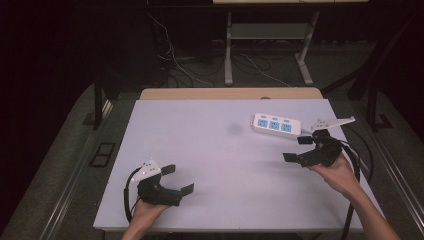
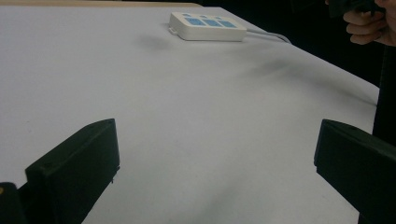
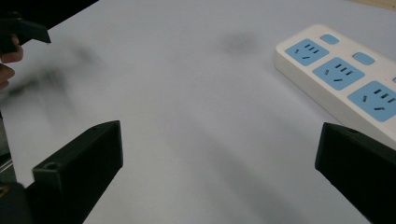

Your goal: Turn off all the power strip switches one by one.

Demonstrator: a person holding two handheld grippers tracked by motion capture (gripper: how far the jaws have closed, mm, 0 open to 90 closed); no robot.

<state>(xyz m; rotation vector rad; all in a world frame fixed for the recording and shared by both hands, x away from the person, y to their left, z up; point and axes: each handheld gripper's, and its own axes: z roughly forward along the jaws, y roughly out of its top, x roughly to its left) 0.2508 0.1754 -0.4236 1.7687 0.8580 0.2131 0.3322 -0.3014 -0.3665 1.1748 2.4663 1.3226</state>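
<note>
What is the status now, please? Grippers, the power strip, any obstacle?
Left gripper open, near table edge, empty. Right gripper open, empty, just short of the power strip. Strip flat on the table, untouched. Nothing between.

No text, brand, number or sign can be read; none is seen on the power strip [image 3: 345, 77].

The left gripper [image 1: 178, 179] is held in the person's left hand [image 1: 148, 210] low over the near left part of the counter [image 1: 215, 150], its jaws spread wide and holding nothing. The right gripper [image 1: 297, 149] sits in the right hand [image 1: 339, 170] over the counter's right side, jaws also wide apart, pointing leftward.
</note>
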